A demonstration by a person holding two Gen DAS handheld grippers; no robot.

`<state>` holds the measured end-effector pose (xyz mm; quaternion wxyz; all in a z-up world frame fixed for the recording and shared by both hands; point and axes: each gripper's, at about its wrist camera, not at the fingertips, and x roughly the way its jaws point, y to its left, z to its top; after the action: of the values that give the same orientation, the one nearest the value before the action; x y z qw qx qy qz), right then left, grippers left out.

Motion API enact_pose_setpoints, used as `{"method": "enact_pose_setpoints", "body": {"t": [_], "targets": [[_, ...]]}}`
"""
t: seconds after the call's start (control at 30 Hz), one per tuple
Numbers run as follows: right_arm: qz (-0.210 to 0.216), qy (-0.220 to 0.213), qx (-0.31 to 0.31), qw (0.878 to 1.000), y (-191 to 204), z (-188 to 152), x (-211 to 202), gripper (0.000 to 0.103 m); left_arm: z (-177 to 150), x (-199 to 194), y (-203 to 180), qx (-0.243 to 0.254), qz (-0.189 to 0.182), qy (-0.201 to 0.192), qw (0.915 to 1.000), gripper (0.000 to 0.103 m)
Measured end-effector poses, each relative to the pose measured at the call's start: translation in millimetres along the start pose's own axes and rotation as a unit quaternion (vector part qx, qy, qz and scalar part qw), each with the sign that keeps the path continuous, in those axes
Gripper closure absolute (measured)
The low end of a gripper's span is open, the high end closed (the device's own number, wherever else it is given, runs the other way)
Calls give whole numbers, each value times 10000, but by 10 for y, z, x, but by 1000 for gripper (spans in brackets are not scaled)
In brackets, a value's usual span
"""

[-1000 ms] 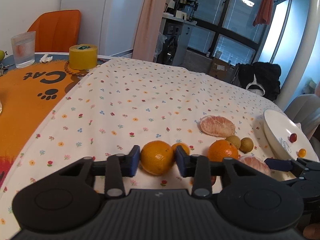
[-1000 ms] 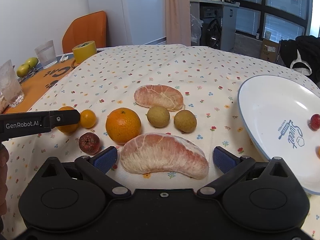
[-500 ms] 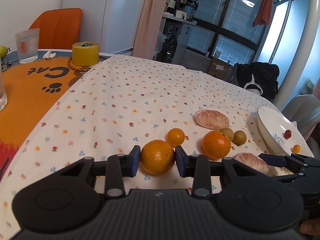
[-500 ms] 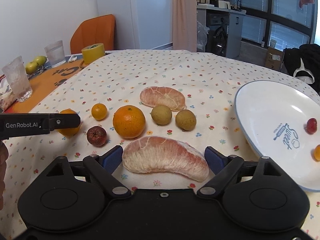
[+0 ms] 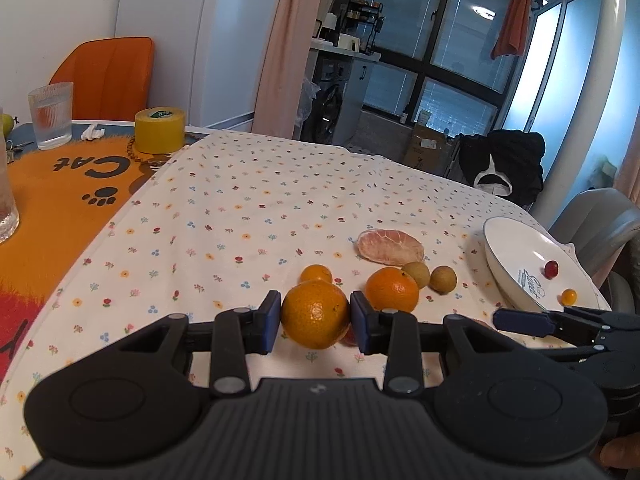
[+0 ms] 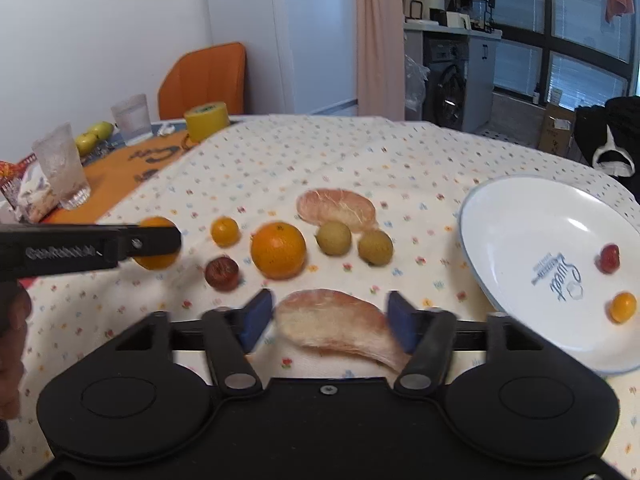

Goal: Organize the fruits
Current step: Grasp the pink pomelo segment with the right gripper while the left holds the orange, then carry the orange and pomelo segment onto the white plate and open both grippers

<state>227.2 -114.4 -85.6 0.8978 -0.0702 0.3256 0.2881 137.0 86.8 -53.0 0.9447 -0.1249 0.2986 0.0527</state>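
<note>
Holding an orange [image 5: 315, 314] tight in my left hand-held gripper [image 5: 315, 322], I lift it above the table [image 5: 248, 208]. My right hand-held gripper [image 6: 328, 316] sits partly open around the pomelo piece [image 6: 340, 330] near the plate [image 6: 532, 220]. Squeezing too hard could squash it.

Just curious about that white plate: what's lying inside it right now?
The plate holds a small red fruit and a small orange fruit, plus blue printed lettering. Its nearest edge is hidden behind the right gripper body, so that part is unseen.
</note>
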Motion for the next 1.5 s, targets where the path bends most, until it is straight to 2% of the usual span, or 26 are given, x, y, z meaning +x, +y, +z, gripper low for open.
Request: {"method": "enact_pose_setpoints", "body": {"t": [0.17,0.33,0.67,0.8,0.83,1.17,1.5], "targets": [[-20,216,297,9993,-78,-112,50,10,-42,-29,14,-20,21,29,10000,67],[-228,278,471,9982,-50,-188,68,6,-79,-39,30,-18,12,49,10000,67],[-690,283,236,9969,141,-195,162,5,-124,-5,136,-131,-46,69,9999,67],[-755,255,189,9966,164,-179,177,11,-136,-2,171,-183,-77,69,9998,67],[-749,235,176,9968,161,-178,170,15,-138,-3,173,-182,-87,70,9998,67],[-513,183,230,9982,80,-183,82,16,-141,-35,106,-143,-168,60,9997,67],[-412,-196,274,9986,-45,-70,-177,16,-67,-84,-141,42,-268,-39,9996,67]]}}
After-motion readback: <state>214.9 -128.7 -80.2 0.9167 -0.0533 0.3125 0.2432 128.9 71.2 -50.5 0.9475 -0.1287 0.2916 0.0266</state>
